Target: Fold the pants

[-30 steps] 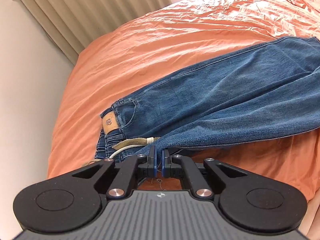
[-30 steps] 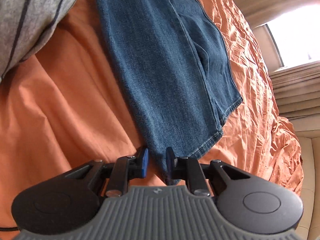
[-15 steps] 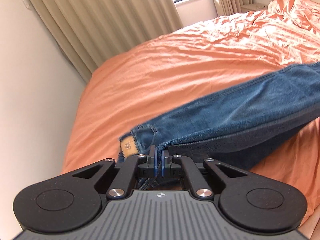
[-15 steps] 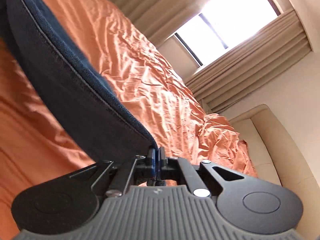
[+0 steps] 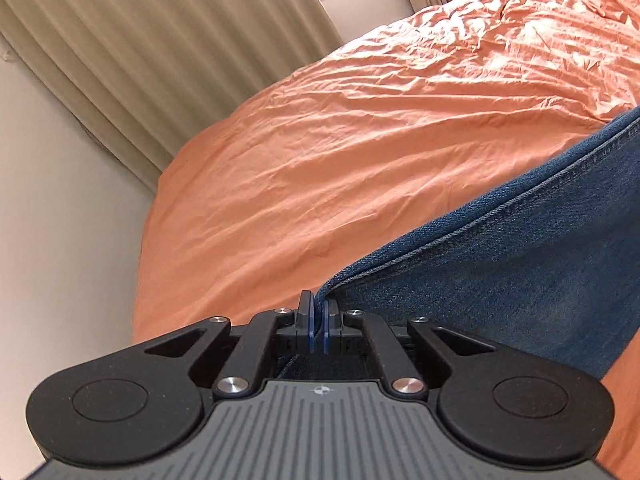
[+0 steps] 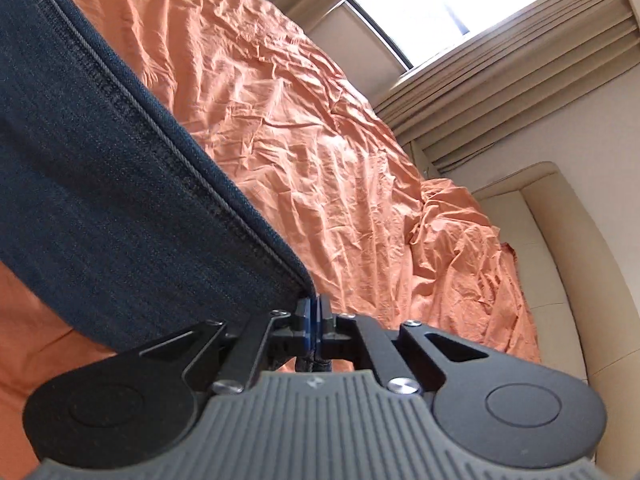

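The blue jeans (image 5: pixel 500 264) hang lifted over the orange bed sheet (image 5: pixel 360 152), stretched between both grippers. My left gripper (image 5: pixel 318 312) is shut on a seamed edge of the jeans, and the denim runs up and to the right from its blue pads. In the right wrist view the jeans (image 6: pixel 100 184) fill the left side, dark on their shaded face. My right gripper (image 6: pixel 315 314) is shut on their corner edge, with the cloth pulled taut up to the left. The waistband and the rest of the legs are out of view.
Wrinkled orange bed sheet (image 6: pixel 304 132) spreads ahead of both grippers. Beige curtains (image 5: pixel 160 48) and a pale wall (image 5: pixel 60 220) stand at the bed's far left. A bright window (image 6: pixel 448 8) and a cream headboard (image 6: pixel 560 264) lie beyond the bunched sheet.
Both grippers have lifted the jeans off the bed and carried them across it. The right gripper shut on the hem and rolled. The waistband and label have left the left wrist view.
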The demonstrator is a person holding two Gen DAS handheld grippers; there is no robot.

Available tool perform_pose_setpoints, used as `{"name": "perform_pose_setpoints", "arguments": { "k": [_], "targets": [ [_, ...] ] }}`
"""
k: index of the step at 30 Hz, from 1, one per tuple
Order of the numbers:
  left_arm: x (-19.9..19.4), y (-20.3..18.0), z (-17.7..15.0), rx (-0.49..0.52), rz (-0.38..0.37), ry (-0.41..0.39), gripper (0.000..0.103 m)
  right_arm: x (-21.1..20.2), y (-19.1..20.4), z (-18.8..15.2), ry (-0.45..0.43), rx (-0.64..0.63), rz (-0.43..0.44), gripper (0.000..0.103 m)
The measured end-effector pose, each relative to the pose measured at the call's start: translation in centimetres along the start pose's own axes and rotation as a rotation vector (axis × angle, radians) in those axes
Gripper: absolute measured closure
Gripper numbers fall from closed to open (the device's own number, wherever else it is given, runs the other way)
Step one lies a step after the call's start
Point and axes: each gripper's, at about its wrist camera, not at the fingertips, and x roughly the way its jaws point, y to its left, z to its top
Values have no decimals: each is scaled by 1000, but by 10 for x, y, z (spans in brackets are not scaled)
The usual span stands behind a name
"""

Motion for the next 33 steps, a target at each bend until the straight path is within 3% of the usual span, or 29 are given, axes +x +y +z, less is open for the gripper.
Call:
{"name": "perform_pose_setpoints", "arguments": {
  "k": [9, 16, 20, 22, 23, 26, 29, 31, 33],
  "targets": [
    [132, -16, 13, 27, -74, 160, 98, 122, 39, 35, 125, -88, 86, 103],
    [188, -32, 8, 65, -96, 240, 97, 164, 62, 40, 170, -122, 117, 103],
    [198, -34, 3, 59, -88, 256, 86, 167, 71, 39, 178, -120, 108, 103],
    [196, -35, 3, 56, -62, 238, 72, 166, 71, 40, 179, -109, 98, 103],
    [193, -35, 3, 51, -39, 223, 60, 166, 70, 40, 182, -102, 98, 103],
    [187, -31, 6, 13, -50, 206, 102, 162, 67, 44, 189, -89, 83, 103],
    [174, -36, 5, 22, -94, 169, 103, 152, 60, 44, 179, -64, 62, 103],
    [171, -43, 1, 72, -76, 152, 103, 146, 62, 41, 169, -78, 49, 103],
    [168, -40, -3, 88, -78, 135, 90, 142, 63, 40, 166, -86, 44, 103]
  ]
}}
